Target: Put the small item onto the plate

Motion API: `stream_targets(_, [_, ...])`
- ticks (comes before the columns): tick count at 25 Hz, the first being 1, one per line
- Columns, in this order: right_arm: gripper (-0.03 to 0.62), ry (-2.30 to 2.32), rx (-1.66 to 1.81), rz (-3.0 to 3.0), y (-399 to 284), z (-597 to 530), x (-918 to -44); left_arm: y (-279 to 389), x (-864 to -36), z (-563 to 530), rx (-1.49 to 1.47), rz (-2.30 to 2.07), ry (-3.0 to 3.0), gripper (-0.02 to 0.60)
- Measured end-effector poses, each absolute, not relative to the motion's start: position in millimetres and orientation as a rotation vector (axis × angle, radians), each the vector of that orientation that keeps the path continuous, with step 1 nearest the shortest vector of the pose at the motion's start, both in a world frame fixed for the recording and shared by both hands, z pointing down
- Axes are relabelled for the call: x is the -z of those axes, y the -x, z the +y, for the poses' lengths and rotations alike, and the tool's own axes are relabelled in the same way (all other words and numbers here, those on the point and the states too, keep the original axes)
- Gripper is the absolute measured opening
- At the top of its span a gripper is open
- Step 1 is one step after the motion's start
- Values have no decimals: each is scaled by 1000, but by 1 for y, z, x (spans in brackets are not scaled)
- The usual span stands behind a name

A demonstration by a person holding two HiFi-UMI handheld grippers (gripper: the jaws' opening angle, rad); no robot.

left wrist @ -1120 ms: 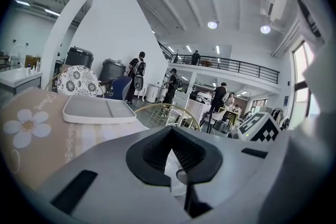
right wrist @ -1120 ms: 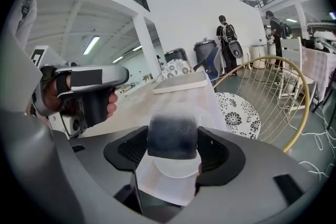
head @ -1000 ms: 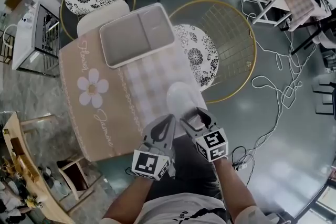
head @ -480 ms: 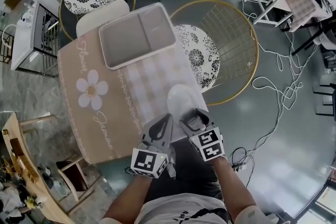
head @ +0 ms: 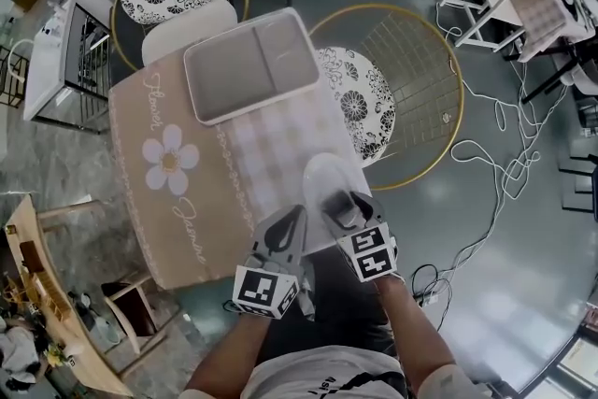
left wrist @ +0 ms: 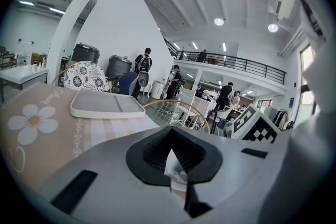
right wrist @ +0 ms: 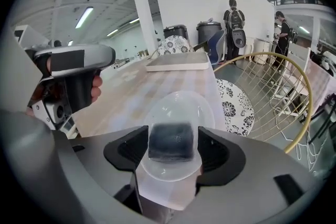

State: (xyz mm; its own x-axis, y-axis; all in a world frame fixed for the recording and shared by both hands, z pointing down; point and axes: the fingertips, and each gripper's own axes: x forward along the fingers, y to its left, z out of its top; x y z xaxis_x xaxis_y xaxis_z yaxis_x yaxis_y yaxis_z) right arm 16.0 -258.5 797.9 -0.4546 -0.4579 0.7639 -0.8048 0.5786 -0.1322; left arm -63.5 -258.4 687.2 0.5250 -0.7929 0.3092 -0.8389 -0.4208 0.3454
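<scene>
Right tool clenched on block: small, dark, near-black, squarish, rounded edges, slightly blurred. Block held over clear round plate; contact with plate can't tell. Plate sits at near edge of surface, checked strip under it. Left tool clenched, small white scrap at jaw seam, tilted up, just beside right tool. Grey tray at far end

Small item between the right gripper jaws: blurred, surface detail unreadable. Plate below the claw: side rims hidden behind both jaws.
</scene>
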Motion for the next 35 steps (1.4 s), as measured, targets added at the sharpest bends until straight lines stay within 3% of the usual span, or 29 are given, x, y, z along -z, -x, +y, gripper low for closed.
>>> stream_targets(12, [266, -1033, -579, -2285, 1, -266, -673, 59, -615, -241, -151, -1287, -2298, 5])
stream_targets(15, [63, -1106, -577, -2329, -1, -263, -635, 56, -589, -233, -155, -1263, -2320, 5])
stream_targets(17, [48, -1137, -617, -2368, 0, -259, -613, 57, -573, -228, -156, -1259, -2333, 5])
stream_targets(35, [18, -1226, -614, -2663, 19, -217, -424, 57, -423, -187, -76, -1244, -2425, 5])
